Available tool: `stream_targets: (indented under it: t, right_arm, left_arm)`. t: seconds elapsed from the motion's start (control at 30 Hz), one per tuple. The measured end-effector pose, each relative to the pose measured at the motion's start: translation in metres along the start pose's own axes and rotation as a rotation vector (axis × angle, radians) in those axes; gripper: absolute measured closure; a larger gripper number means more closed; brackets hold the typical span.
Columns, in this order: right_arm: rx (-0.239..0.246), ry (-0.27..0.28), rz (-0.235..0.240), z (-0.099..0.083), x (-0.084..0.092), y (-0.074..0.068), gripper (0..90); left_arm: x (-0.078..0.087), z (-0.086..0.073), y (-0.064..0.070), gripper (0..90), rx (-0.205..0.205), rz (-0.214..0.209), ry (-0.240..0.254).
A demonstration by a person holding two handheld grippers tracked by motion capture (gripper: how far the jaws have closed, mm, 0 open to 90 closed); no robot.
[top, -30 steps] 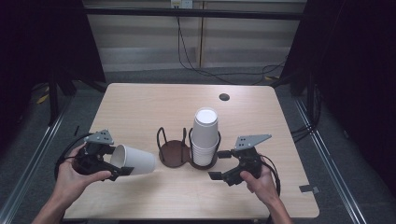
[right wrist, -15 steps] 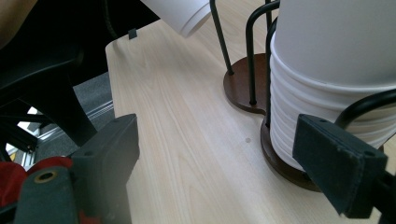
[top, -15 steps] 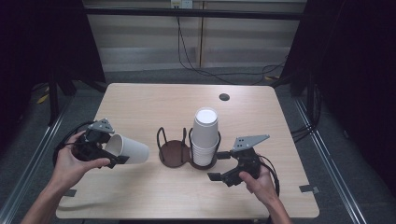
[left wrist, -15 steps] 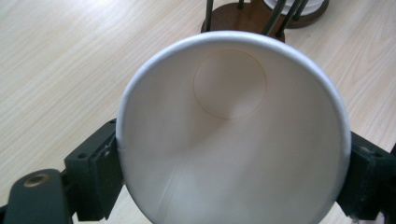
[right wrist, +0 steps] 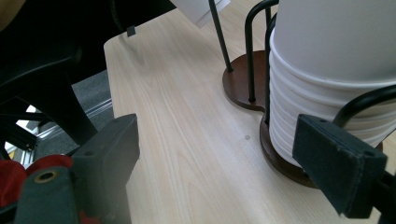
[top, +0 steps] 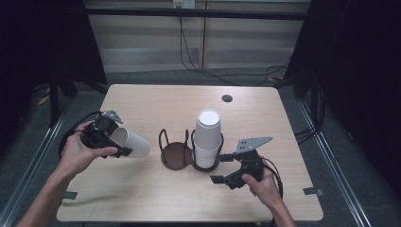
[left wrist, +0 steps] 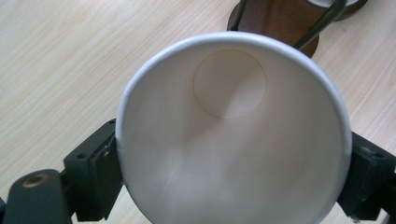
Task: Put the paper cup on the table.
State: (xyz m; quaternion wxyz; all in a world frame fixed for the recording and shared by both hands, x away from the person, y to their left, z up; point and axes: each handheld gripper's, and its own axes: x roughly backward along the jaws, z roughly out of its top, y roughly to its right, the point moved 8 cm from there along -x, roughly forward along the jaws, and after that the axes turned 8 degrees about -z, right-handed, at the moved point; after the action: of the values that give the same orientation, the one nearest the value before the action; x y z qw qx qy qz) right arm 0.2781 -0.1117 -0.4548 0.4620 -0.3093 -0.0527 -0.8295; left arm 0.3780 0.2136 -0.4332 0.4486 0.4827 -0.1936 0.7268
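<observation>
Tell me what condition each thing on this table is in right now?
Paper cup: empty, lying sideways, gripped at its rim.
Left tool: shut on the cup.
Right tool: open, holding nothing, beside the holder.
Cup stack: upright, nested in the right ring.
Cup holder: left ring empty.

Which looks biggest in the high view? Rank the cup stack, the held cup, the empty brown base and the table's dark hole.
1. cup stack
2. held cup, lying sideways
3. empty brown base, close to the cup
4. dark hole
</observation>
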Motion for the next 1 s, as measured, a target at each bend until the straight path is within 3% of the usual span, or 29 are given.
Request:
stream_targets:
  t: [0.17, 0.27, 0.4, 0.5, 0.8, 1.0]
  right_arm:
    - [-0.004, -0.004, 0.001, -0.001, -0.001, 0.001, 15.0]
    - [-0.001, -0.005, 0.000, -0.001, -0.001, 0.001, 15.0]
    - [-0.001, -0.003, -0.003, -0.001, 0.000, 0.001, 15.0]
    - [-0.003, 0.002, -0.002, 0.000, 0.001, 0.001, 15.0]
    - [-0.006, -0.004, 0.005, -0.002, -0.001, 0.002, 15.0]
    - [-0.008, -0.003, 0.008, -0.002, -0.002, 0.002, 15.0]
  left_arm:
    - [-0.001, 0.005, -0.005, 12.1, 0.017, 0.012, -0.042]
    - [-0.004, 0.009, -0.010, 12.1, -0.006, 0.022, -0.061]
    - [-0.014, 0.009, -0.014, 12.1, -0.026, 0.014, -0.144]
    - [-0.020, 0.010, -0.019, 12.1, -0.027, 0.015, -0.175]
    - [-0.033, 0.018, -0.026, 11.1, -0.015, 0.030, -0.212]
    - [-0.042, 0.022, -0.021, 10.9, -0.025, 0.026, -0.258]
